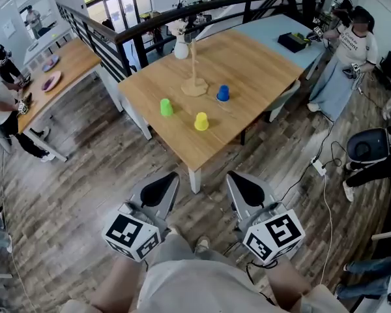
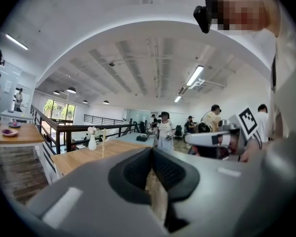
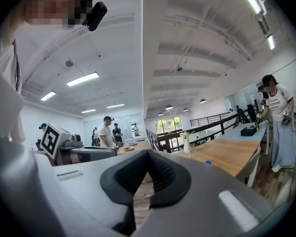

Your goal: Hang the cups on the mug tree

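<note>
On the wooden table (image 1: 247, 64) a light wooden mug tree (image 1: 194, 77) stands with bare pegs. Three cups sit upside down around it: a blue cup (image 1: 223, 93) to its right, a green cup (image 1: 166, 107) at front left, a yellow cup (image 1: 201, 121) in front. My left gripper (image 1: 160, 190) and right gripper (image 1: 247, 190) hang side by side over the floor, well short of the table's near corner. Both are shut and hold nothing. From the left gripper view the mug tree (image 2: 103, 143) shows as a thin post; the blue cup (image 3: 207, 162) peeks over the right gripper (image 3: 147, 174).
A white vase (image 1: 181, 47) with flowers stands behind the mug tree. A black box (image 1: 292, 41) lies on the pale blue table beyond. A black railing (image 1: 111, 34) runs at the back left. A person (image 1: 347, 57) stands at the right; cables and a power strip (image 1: 318, 167) lie on the floor.
</note>
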A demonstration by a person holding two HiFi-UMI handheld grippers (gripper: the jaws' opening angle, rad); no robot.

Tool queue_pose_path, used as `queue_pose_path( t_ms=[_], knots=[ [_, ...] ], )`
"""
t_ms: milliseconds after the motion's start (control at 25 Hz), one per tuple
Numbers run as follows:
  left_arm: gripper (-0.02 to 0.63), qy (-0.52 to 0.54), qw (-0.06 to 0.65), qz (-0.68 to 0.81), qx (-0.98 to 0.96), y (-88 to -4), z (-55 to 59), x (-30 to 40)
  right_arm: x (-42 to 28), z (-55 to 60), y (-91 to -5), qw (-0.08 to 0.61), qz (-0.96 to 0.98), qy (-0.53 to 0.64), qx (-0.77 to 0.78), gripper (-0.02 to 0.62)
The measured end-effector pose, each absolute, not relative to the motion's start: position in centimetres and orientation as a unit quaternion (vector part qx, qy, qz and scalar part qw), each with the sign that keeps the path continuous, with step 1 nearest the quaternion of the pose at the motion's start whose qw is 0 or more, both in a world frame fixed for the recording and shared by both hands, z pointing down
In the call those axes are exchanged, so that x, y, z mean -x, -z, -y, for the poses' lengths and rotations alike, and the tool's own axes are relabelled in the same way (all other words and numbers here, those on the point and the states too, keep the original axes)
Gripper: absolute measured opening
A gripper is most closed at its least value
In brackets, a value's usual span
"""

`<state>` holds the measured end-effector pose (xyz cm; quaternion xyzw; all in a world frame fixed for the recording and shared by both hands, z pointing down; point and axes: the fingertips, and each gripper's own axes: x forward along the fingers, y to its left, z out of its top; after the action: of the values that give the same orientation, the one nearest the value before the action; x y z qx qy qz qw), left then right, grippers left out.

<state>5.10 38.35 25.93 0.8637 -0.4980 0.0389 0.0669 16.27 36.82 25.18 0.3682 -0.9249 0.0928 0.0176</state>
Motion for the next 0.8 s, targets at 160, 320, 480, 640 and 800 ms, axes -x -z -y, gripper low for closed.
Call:
queue_pose_path(
  t_ms=[160,320,480,640,800],
  knots=[
    [0.002,-0.047,0.064,0.5,-0.862,-26.0,-38.3,-5.2,-16.4,-36.7,-25.2,0.012,0.926,-0.094,-0.365,-0.001],
    [0.002,-0.047,0.064,0.501,-0.862,-25.9,-37.8,-5.2,-16.3,-36.1,-24.9,0.003,0.928,-0.092,-0.361,0.0],
    [0.002,-0.036,0.064,0.502,-0.862,-26.1,-35.8,-4.7,-16.1,-34.6,-25.3,0.008,0.926,-0.089,-0.366,0.0],
    [0.001,-0.031,0.062,0.502,-0.862,-26.0,-33.5,-3.9,-15.4,-32.5,-25.4,0.014,0.925,-0.083,-0.371,0.0],
    [0.002,-0.027,0.063,0.5,-0.864,-26.6,-31.3,-3.0,-14.4,-30.3,-26.0,0.023,0.923,-0.084,-0.375,0.0]
  ],
)
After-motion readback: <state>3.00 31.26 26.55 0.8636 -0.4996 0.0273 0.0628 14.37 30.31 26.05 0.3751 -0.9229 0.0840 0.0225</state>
